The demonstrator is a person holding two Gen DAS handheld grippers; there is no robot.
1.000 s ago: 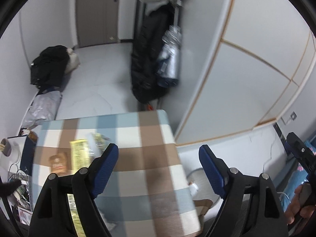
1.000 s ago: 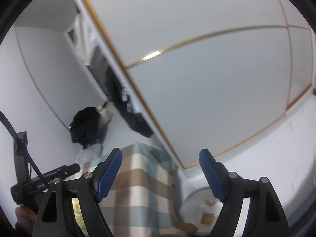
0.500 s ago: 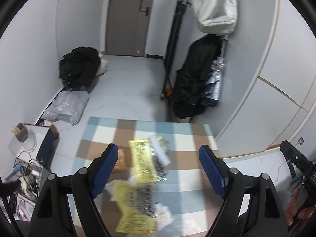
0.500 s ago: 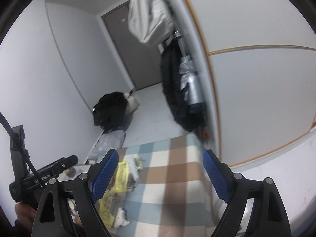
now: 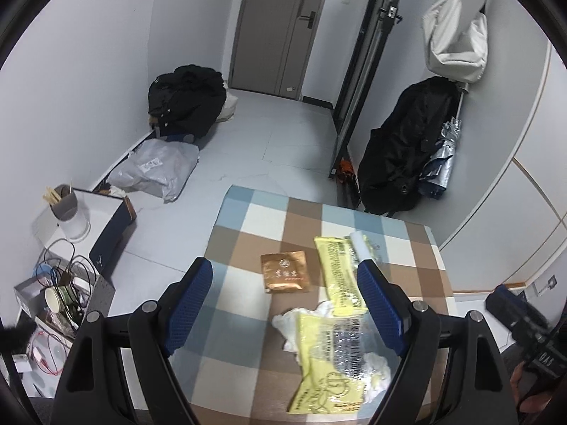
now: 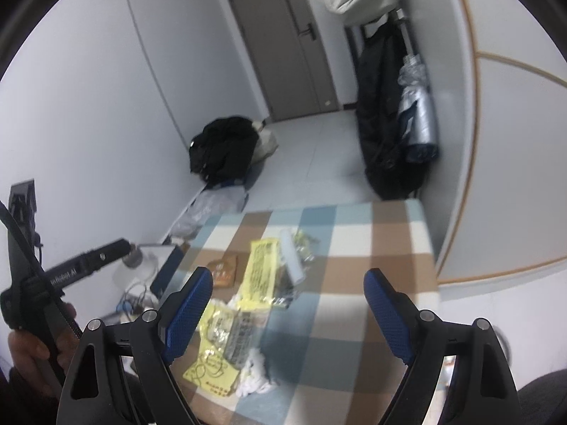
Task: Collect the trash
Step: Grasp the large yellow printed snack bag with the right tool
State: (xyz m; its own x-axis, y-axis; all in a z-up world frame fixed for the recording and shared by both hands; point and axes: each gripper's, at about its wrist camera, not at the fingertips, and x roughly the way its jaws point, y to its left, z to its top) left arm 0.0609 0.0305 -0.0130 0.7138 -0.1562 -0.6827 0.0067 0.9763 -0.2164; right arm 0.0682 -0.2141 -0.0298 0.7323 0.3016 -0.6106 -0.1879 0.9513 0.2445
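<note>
Both cameras have swung down off the wall panels over the last second, and now the checked desk [image 5: 244,251] and its litter fill the middle of each view. Left hand-held gripper [image 5: 283,304] hangs above the near half of the desk, blue pads spread wide, nothing between them. Right hand-held gripper [image 6: 288,310] is just as wide apart and just as empty, hovering over the same desk from the other side.

And the trash: a brown sachet [image 5: 285,272] lies flat on a brown square near the centre. Just beside it on the right, a long yellow wrapper [image 5: 338,276] runs toward the near edge, with a white rolled piece [image 5: 361,246] against its far end. Closer in, a second yellow wrapper with a clear printed panel [image 5: 336,364] sprawls across the cloth, crumpled white tissue [image 5: 296,322] poking out at its far side and more at its near right corner. All of it sits on the desk, touched by neither gripper.

Off to the left on the floor, a white box [image 5: 106,212] carries a grey cup of sticks [image 5: 65,200], and a black bag [image 5: 186,101] slumps by the wall near the door [image 5: 280,28]
</note>
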